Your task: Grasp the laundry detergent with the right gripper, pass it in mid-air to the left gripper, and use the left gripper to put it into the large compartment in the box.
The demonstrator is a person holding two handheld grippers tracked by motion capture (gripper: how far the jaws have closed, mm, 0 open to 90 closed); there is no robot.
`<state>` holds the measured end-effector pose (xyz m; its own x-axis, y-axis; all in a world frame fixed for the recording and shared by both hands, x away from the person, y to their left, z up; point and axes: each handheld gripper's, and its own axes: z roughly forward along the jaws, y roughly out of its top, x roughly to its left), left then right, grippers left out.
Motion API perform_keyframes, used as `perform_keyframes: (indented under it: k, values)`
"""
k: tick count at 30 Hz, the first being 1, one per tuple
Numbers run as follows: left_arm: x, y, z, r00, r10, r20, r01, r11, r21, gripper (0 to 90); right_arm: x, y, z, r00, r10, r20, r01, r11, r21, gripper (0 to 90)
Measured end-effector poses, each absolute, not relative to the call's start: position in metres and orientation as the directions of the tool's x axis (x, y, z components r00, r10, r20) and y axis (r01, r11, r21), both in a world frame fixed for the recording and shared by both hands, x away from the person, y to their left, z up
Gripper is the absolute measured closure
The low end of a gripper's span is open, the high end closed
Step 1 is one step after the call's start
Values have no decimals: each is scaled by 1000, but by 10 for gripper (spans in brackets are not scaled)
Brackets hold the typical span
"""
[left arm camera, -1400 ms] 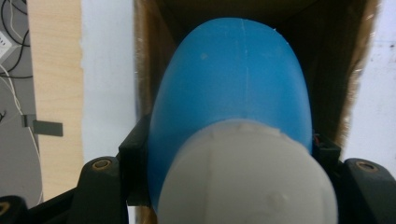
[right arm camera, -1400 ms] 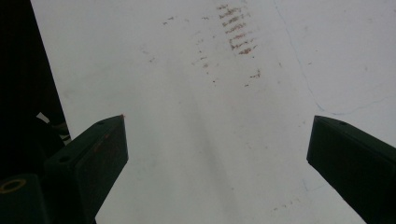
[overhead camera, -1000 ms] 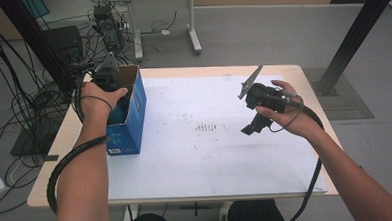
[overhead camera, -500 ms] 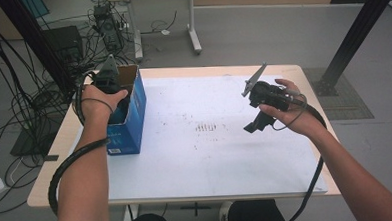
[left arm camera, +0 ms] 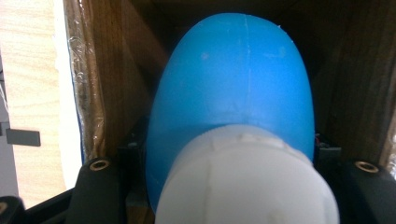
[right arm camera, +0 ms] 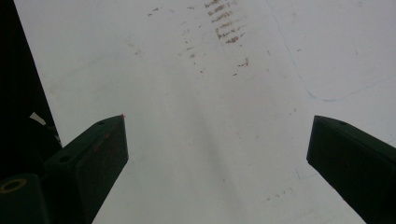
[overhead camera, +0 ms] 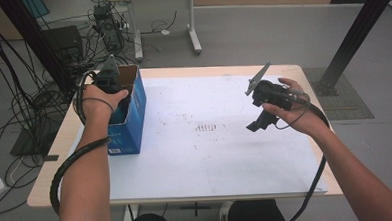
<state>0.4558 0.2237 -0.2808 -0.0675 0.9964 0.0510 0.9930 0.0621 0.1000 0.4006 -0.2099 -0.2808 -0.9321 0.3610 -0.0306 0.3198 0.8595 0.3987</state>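
Note:
A blue bottle (left arm camera: 233,88) with a white cap (left arm camera: 243,182) sits between the jaws of my left gripper (overhead camera: 108,83), down inside an open blue cardboard box (overhead camera: 134,118). The box's brown inner walls (left arm camera: 112,70) close in on both sides in the left gripper view. The box stands at the table's left side. My right gripper (right arm camera: 217,140) hangs open above the white sheet (overhead camera: 211,155), with nothing between its fingers. In the high view the right gripper (overhead camera: 257,123) is at the right, well away from the box.
A white sheet with brown smudges (overhead camera: 207,126) covers most of the wooden table (overhead camera: 56,161). Cables and equipment lie on the floor at the left (overhead camera: 14,123). Another table's leg (overhead camera: 193,35) stands behind, and a black post (overhead camera: 356,33) at the right.
The right gripper has drifted slightly to the right above the sheet. The left hand stays at the box, raised a touch.

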Motion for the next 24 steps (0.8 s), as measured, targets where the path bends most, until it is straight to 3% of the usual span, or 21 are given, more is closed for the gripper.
perform_keyframes:
  k: [24]
  values:
    - [457, 223, -281, -65, 996, 63, 994, 59, 95, 366, 404, -219, -276, -924, 379, -53, 331, 862, 384, 52]
